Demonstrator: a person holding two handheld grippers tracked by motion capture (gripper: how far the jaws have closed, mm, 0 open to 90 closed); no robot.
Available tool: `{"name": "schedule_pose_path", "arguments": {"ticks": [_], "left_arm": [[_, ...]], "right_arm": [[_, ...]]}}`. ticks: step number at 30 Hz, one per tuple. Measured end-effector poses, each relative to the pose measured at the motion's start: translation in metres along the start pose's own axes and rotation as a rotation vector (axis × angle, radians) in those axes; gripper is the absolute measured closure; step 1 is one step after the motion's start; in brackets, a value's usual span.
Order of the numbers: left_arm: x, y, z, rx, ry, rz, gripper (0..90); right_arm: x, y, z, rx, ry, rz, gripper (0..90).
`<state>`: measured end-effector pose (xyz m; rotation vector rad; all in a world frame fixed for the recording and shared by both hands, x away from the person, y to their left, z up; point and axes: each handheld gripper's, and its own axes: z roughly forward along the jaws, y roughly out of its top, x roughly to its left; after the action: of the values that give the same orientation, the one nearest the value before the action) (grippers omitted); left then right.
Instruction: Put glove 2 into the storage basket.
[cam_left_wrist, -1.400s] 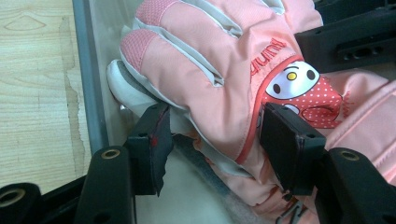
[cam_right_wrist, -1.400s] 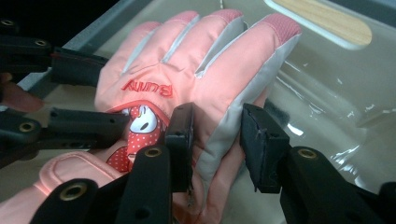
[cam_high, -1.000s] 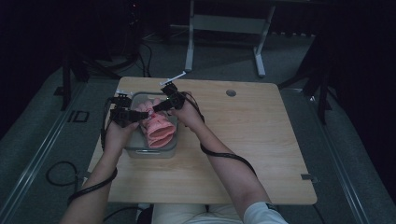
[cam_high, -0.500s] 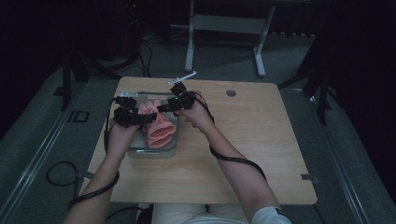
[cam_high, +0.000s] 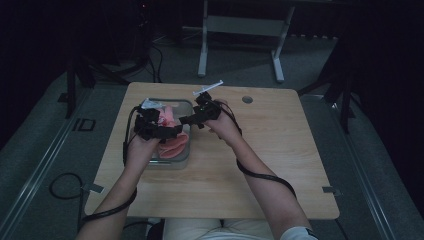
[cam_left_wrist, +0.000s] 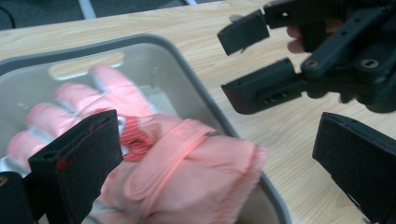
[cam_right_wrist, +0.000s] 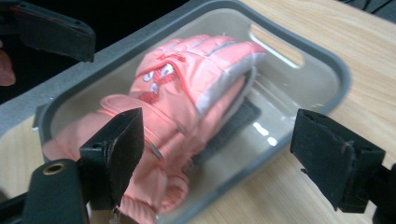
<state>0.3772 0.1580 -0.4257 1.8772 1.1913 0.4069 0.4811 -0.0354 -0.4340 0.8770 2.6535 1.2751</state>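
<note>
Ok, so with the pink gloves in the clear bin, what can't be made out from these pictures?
- How many pink gloves there are: in the right gripper view they lie stacked, the lower one covered.
- The dark item under them: mostly hidden by the gloves.
- Part of the bin in the high view: the left gripper and right gripper cover it.
- The glove logo: blurred.

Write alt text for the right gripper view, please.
A pair of padded pink winter gloves lies stacked in a clear plastic tray with a grey rim on a light wooden table. The right claw hangs over them, its black jaws wide apart and empty.
</note>
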Motion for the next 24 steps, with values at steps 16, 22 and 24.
{"name": "schedule_pose_path", "arguments": {"ticks": [16, 22, 24], "left_arm": [[-0.049, -0.001, 0.015, -0.007, -0.11, 0.1, 1.0], [-0.06, -0.005, 0.021, -0.007, -0.133, 0.125, 1.0], [-0.067, -0.009, 0.023, -0.011, -0.144, 0.144, 1.0]], "right_arm": [[-0.018, -0.029, -0.03, -0.016, -0.041, 0.011, 17.6], [-0.024, -0.04, -0.034, -0.013, -0.047, 0.013, 17.7], [-0.028, -0.048, -0.038, -0.016, -0.05, 0.016, 17.6]]}}
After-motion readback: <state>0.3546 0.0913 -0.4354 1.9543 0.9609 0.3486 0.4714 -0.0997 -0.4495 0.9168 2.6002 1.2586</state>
